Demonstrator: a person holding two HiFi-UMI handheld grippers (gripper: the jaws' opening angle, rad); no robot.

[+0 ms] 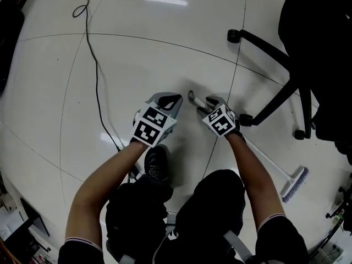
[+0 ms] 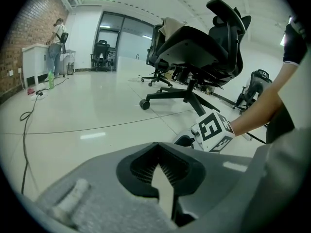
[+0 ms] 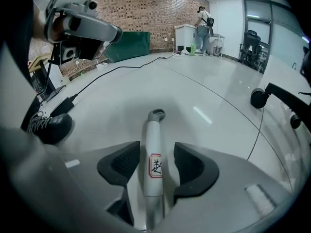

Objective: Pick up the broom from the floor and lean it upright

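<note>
The broom lies flat on the white floor; its blue-and-white brush head (image 1: 295,183) is at the lower right and its thin handle (image 1: 264,155) runs up-left under my right arm. In the right gripper view the white grip end (image 3: 153,144), with a red-framed label and a grey hanging loop (image 3: 156,114), lies between the pads. My right gripper (image 3: 154,152) (image 1: 204,104) is open, with a gap on each side of the handle. My left gripper (image 1: 168,101) (image 2: 158,152) hovers just left of it, shut with nothing between its pads.
A black office chair (image 1: 297,65) with its star base and casters stands right behind the broom. A black cable (image 1: 96,65) trails across the floor at left. My black shoe (image 1: 157,164) is under the left gripper. A person (image 2: 58,38) stands at a far counter.
</note>
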